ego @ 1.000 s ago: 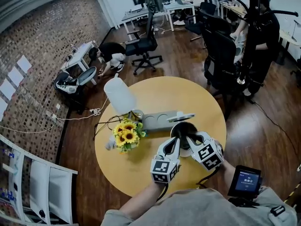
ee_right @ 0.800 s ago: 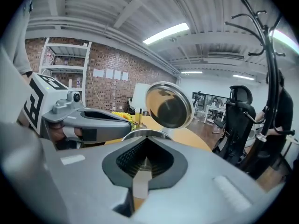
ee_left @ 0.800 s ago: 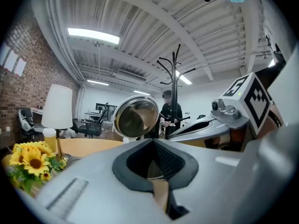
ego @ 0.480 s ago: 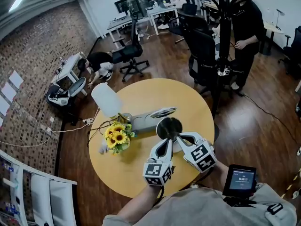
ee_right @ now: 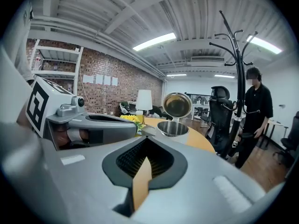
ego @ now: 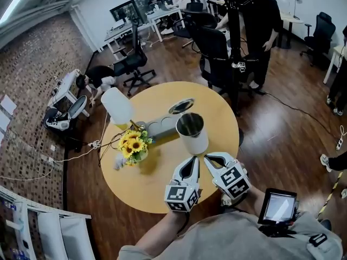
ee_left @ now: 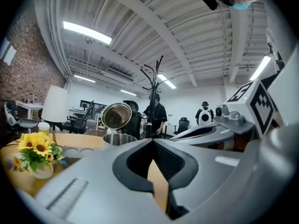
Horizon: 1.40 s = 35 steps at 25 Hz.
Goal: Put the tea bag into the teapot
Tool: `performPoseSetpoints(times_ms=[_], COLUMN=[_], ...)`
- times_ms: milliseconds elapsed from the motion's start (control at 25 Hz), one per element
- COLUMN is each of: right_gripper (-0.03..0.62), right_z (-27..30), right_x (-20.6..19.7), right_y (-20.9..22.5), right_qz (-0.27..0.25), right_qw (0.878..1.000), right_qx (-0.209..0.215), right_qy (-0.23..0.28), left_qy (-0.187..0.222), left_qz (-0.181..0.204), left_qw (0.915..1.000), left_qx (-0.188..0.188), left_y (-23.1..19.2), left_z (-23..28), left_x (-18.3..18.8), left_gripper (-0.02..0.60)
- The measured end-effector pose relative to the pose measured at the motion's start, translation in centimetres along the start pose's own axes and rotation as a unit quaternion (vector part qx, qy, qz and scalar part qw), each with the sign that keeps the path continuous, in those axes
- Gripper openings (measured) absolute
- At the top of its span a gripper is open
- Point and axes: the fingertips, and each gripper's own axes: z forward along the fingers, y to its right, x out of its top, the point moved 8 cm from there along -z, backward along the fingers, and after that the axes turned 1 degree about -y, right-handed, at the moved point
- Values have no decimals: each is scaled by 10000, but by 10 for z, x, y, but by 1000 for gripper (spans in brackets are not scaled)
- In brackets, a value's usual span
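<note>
The teapot [ego: 192, 133] is a white pot with a shiny metal inside, standing on the round yellow table [ego: 157, 183]. Its lid [ego: 181, 106] is tipped up and open behind it. No tea bag shows in any view. My left gripper [ego: 191, 164] and right gripper [ego: 209, 158] hang side by side over the table's near edge, a short way in front of the teapot and apart from it. Both are shut with nothing between the tips. The teapot [ee_left: 117, 139] lies ahead of the left gripper [ee_left: 152, 141]. From the right gripper [ee_right: 147, 141], the teapot [ee_right: 174, 129] stands ahead.
A grey tray [ego: 154, 128] with round recesses lies behind the teapot. A vase of sunflowers [ego: 133, 144] and a white lamp [ego: 116, 106] stand at the table's left. Beyond the table are an office chair [ego: 214, 53], a coat rack and a standing person [ego: 260, 20].
Both grippers have drawn back from the teapot toward the table's near edge. A second ago they were right against it. The head view has also shifted.
</note>
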Motion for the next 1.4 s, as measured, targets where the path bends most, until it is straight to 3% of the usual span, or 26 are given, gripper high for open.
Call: performPoseSetpoints(times_ms=[320,600,880,1400], right_gripper=[9,9,9,9], right_z=[-59,-105,-148,-242], right_x=[-22,-36,-47,-96], right_y=[-101,-156,-170,-146], right_qz=[113,155,96,234], right_qw=[9996,9987,9989,9991], right_qx=[-238,-385,-371,-76], right_qy=[-118,-298,-275,-343], left_qy=[-44,-164,-150,-353], left_qz=[-156,-260,-178,-313], left_qw=[9996,9985,9985,9986], left_qx=[-226,-452,-490,-254], left_y=[33,67,106,217], left_z=[-105,-164,-184,-190], left_x=[-19,-33,-32,-53], left_gripper=[2,2,2,2])
